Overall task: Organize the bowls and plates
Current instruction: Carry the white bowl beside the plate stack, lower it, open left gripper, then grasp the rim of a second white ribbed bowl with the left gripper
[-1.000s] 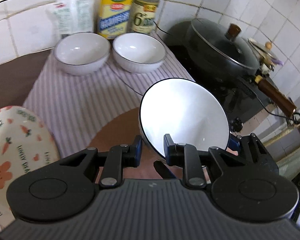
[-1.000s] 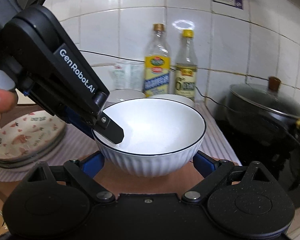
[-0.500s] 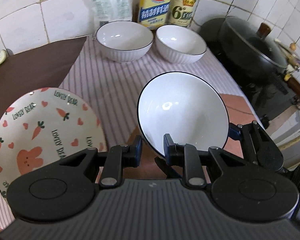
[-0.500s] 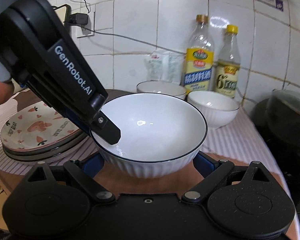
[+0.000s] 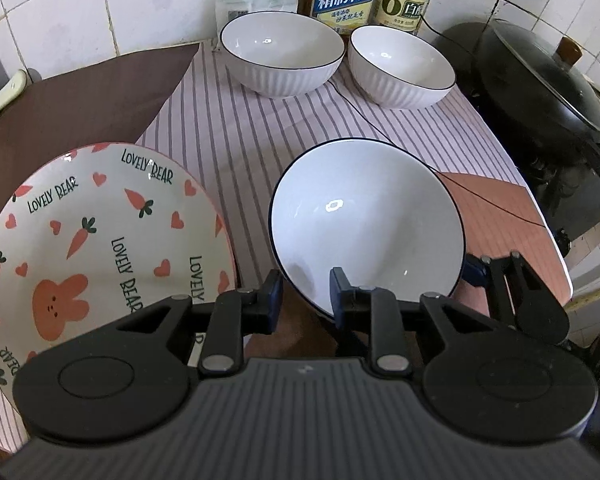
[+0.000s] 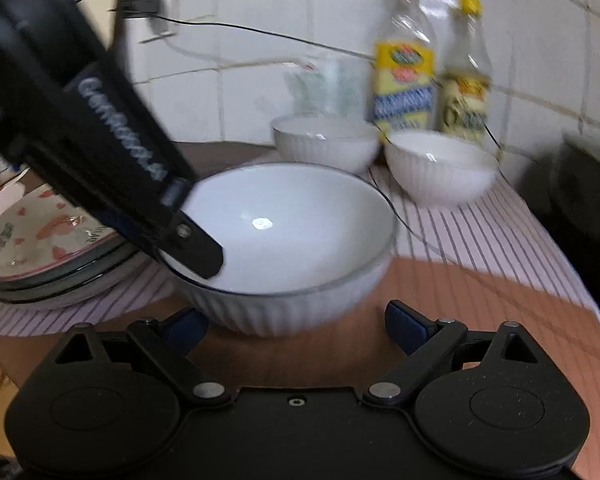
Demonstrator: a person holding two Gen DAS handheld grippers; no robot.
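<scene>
White ribbed ceramic bowl with dark rim (image 5: 364, 220) sits low centre of left-wrist frame, we hold it over bare brown counter patch. Cartoon-print plates (image 6: 48, 248) we see stacked at left; two matching white bowls (image 5: 284, 56) wait upper centre, unstacked, so nesting remains. Left gripper (image 5: 305, 298) straddles near rim, jaws opening. Right gripper (image 6: 296, 326) spread wide around bowl base; contact we cannot tell.

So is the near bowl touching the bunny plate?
Apart. The left wrist view shows a strip of striped cloth between the near bowl and the edge of the bunny plate.
</scene>
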